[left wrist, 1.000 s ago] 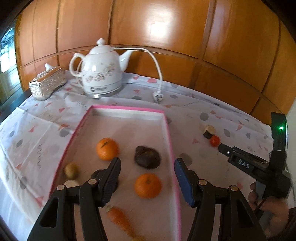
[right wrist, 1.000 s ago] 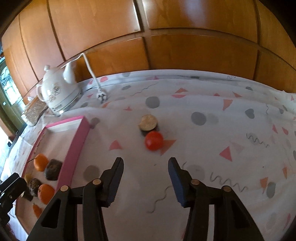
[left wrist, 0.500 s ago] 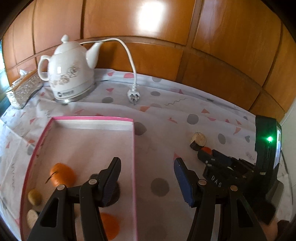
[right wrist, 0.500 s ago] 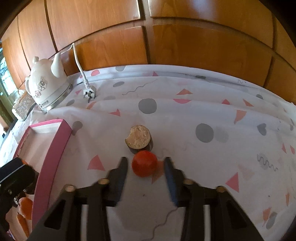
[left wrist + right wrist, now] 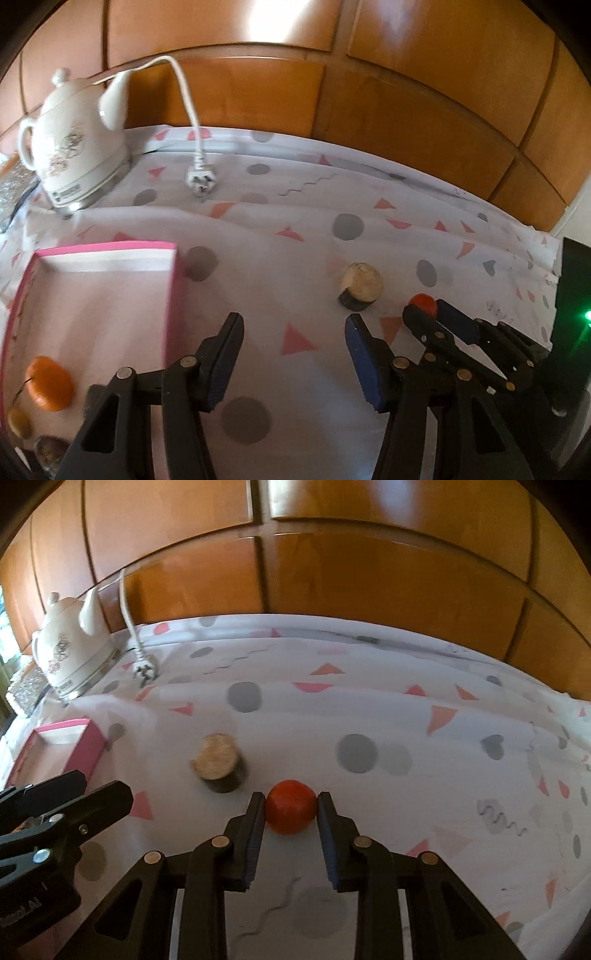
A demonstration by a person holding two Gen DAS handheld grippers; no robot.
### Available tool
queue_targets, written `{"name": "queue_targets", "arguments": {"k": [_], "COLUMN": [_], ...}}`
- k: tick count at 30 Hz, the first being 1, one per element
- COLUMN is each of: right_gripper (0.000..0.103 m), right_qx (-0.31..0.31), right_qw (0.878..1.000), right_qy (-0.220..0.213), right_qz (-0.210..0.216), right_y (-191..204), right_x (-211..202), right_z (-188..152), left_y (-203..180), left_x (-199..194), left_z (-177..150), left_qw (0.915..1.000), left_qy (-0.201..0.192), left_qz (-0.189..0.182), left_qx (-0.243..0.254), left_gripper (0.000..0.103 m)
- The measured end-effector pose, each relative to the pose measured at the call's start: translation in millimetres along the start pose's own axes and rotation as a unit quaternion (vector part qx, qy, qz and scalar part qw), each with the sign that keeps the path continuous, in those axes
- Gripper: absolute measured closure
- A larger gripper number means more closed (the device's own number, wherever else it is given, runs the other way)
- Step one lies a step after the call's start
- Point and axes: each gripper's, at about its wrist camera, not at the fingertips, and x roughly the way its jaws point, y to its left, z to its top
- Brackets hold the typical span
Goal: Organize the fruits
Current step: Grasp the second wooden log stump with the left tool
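A small red fruit [image 5: 291, 806] lies on the patterned cloth, and my right gripper [image 5: 291, 802] is shut on it, both pads touching its sides. It also shows in the left wrist view [image 5: 423, 303], half hidden by the right gripper [image 5: 430, 312]. A brown cut fruit with a pale top [image 5: 218, 761] stands just left of it, and shows in the left wrist view [image 5: 360, 291]. My left gripper [image 5: 294, 354] is open and empty over the cloth, right of the pink tray [image 5: 170, 291]. An orange fruit [image 5: 50, 383] and small brown fruits [image 5: 19, 422] lie in the tray.
A white teapot [image 5: 79, 147] on its base stands at the back left with its cord and plug [image 5: 201, 178] lying on the cloth. A glittery box [image 5: 27, 689] sits at the far left. A wooden panel wall [image 5: 332, 565] runs behind the table.
My right gripper moved forward and closed on the red fruit. My left gripper swung right, off the tray and over the cloth, still open.
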Motion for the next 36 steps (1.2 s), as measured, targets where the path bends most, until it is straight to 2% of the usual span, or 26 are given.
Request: {"name": "queue_targets", "arguments": {"k": [9, 18, 19, 20, 21, 26, 32, 36], "right_gripper": [0.075, 0.074, 0.074, 0.074, 0.074, 0.074, 0.075, 0.075], "right_qx": [-0.012, -0.010, -0.010, -0.010, -0.010, -0.007, -0.003, 0.002], "right_qw": [1.000, 1.000, 1.000, 1.000, 1.000, 1.000, 1.000, 1.000], "right_qy": [-0.001, -0.004, -0.004, -0.004, -0.004, 0.001, 0.012, 0.021], "right_qz": [-0.006, 0.005, 0.004, 0.005, 0.005, 0.003, 0.009, 0.015], "right_y": [-12, -13, -13, -13, -13, -14, -14, -15], "right_x": [2, 4, 5, 5, 5, 3, -9, -21], "right_z": [-1, -1, 0, 0, 0, -1, -12, -24], "left_y": [-24, -34, -35, -35, -36, -29, -18, -15], "left_x": [28, 55, 54, 53, 53, 40, 8, -11], "left_z": [13, 19, 19, 19, 19, 10, -17, -40], "left_qw": [0.9995, 0.9994, 0.9996, 0.9994, 0.9991, 0.9993, 0.9998, 0.9997], "left_qy": [0.011, 0.027, 0.019, 0.019, 0.021, 0.021, 0.016, 0.015], "left_qz": [-0.028, -0.021, -0.021, -0.025, -0.036, -0.030, -0.009, -0.009], "left_qx": [0.003, 0.008, 0.010, 0.013, 0.012, 0.005, 0.011, 0.014], "left_gripper": [0.045, 0.046, 0.056, 0.069, 0.070, 0.071, 0.071, 0.071]}}
